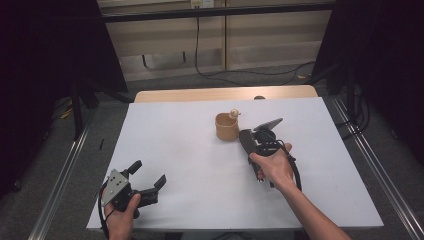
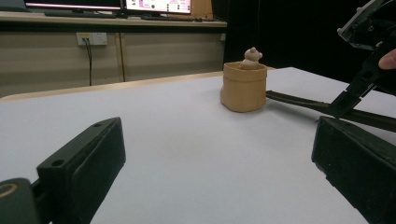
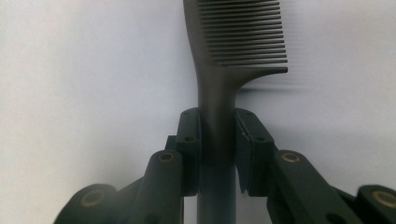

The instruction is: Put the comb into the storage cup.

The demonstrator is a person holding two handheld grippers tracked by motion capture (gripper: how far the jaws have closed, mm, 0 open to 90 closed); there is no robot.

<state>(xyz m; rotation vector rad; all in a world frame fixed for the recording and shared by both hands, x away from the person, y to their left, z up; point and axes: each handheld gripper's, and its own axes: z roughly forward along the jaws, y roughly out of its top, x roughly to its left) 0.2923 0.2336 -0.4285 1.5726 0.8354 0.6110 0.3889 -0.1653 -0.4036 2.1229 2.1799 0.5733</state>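
table: wooden top [image 1: 225, 93] under a white sheet [image 1: 190, 150] | floor: grey [image 1: 170, 80], black cables [image 1: 235, 72] trailing across it | wall: beige panels [image 1: 165, 35]; white socket [image 2: 91, 38] with a plug | far shelf: monitors [image 2: 159, 5] lit | sides: black curtains [image 1: 50, 45]; metal rails [image 1: 62, 170] | light: dim, even

The dark grey plastic comb [image 3: 219, 70] looks smooth with a dull satin sheen, its teeth fine and even. The right gripper [image 3: 218, 140] has matt black plastic jaws, set with small brass-coloured rivets. The left gripper [image 2: 219, 163] shows the same matt black plastic. The white tabletop [image 1: 190, 150] sheet is flat, smooth and matt, over pale wood. The small tan pot [image 1: 227, 127] appears matt, slightly rough, like unglazed clay.
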